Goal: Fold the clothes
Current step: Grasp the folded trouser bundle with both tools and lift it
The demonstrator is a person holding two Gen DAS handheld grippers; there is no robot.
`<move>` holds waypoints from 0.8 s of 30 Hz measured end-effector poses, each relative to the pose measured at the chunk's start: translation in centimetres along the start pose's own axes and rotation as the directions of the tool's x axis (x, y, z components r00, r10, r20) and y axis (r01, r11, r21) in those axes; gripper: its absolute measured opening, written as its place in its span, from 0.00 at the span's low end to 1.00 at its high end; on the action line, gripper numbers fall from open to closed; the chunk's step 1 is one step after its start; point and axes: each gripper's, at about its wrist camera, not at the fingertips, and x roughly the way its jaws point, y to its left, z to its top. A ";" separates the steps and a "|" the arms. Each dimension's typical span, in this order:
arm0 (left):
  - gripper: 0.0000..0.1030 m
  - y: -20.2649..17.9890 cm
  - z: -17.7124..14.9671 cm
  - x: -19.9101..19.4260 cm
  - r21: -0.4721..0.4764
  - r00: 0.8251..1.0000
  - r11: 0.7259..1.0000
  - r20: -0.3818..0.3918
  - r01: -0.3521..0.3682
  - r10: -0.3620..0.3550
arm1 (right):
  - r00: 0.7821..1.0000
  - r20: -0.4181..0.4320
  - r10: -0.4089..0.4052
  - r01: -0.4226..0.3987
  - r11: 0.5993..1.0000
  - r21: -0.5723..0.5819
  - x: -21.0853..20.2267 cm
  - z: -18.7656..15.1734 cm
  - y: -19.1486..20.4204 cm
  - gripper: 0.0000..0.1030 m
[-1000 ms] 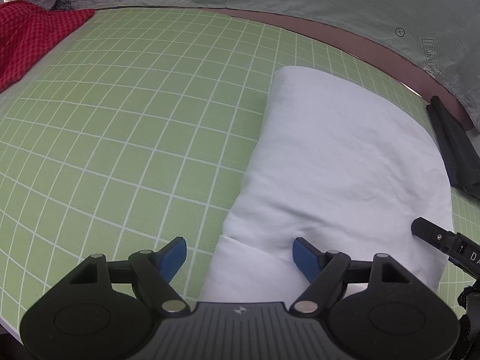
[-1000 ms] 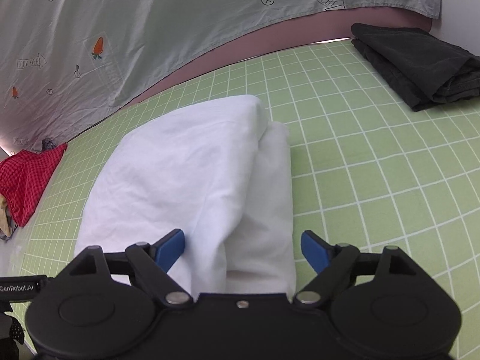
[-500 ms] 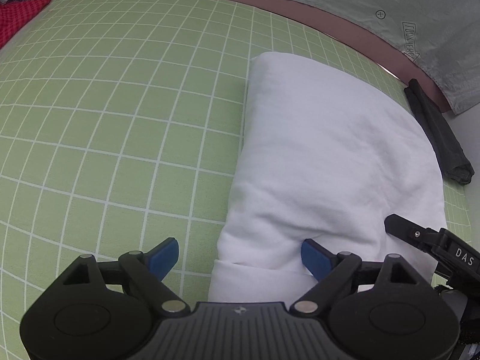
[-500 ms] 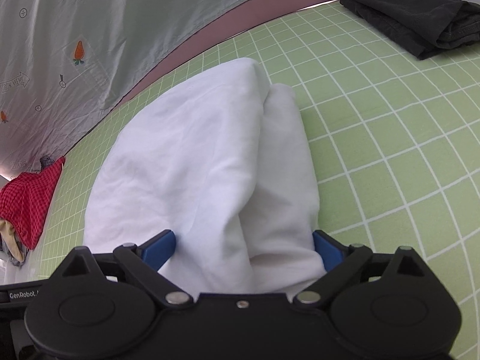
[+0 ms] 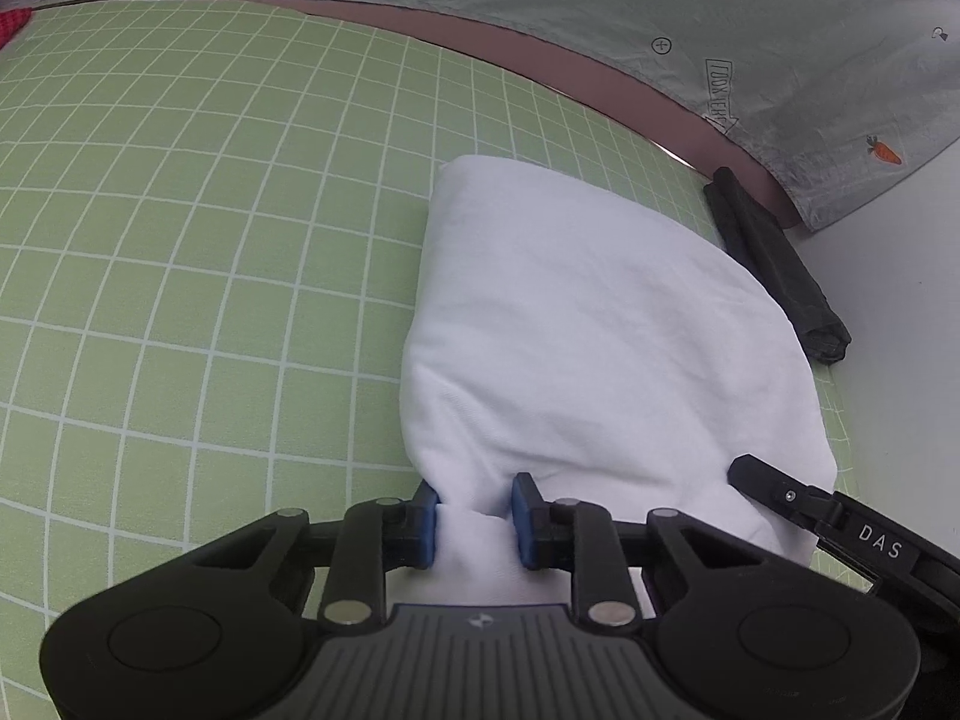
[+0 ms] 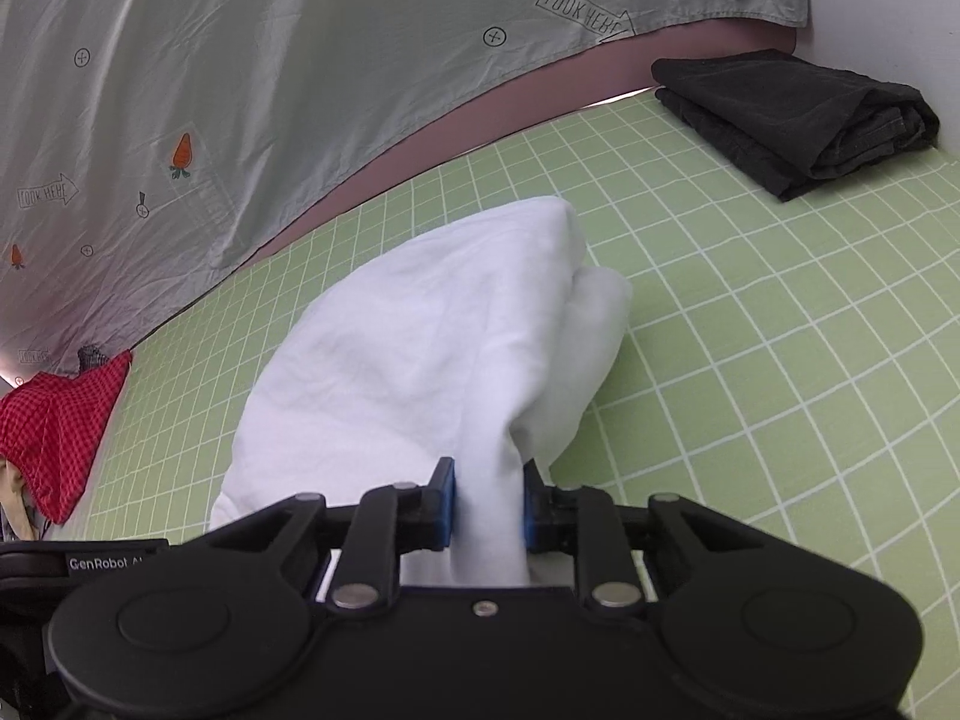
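Left gripper (image 5: 474, 519): jaws drawn in and pinching the near edge of the white garment (image 5: 594, 324), the cloth bunched between the blue pads. Right gripper (image 6: 487, 507): jaws likewise pinching a gathered fold of the same garment (image 6: 432, 348) at its near edge. In the left wrist view the tip of the right gripper, marked "DAS", shows at lower right, touching the garment's near right corner.

The white garment is a folded, several-layer bundle, soft and lightly wrinkled, with a rounded far end; its near edge rises toward the grippers while the far part rests on the green gridded mat (image 5: 210, 240) covering the bench. In the right wrist view two stacked layers are visible along its right side.

Compared with half a second ago, both pairs of jaws, then spread wide around the cloth, have closed onto it, and the near edge now puckers at each grip.

A folded black garment (image 6: 798, 114) lies well apart at the mat's far right corner. A red checked cloth (image 6: 54, 426) lies at the mat's left edge. A grey printed sheet (image 6: 300, 72) hangs behind the bench.
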 end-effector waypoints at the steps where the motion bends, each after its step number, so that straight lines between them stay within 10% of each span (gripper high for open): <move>1: 0.24 -0.7 0.0 -0.2 0.001 1.000 1.000 0.010 0.006 -0.006 | 1.000 0.015 0.009 -0.009 1.000 0.017 -0.7 0.5 -0.6 0.19; 13: 0.22 -15.0 -0.2 0.1 0.040 0.991 0.999 0.128 0.033 -0.037 | 0.990 0.135 0.041 -0.042 0.999 0.002 -6.1 5.7 -11.2 0.18; 24: 0.22 -29.2 4.3 2.2 0.120 0.954 0.989 0.276 0.089 -0.119 | 0.943 0.308 0.127 -0.110 0.991 -0.072 -10.2 17.6 -20.5 0.18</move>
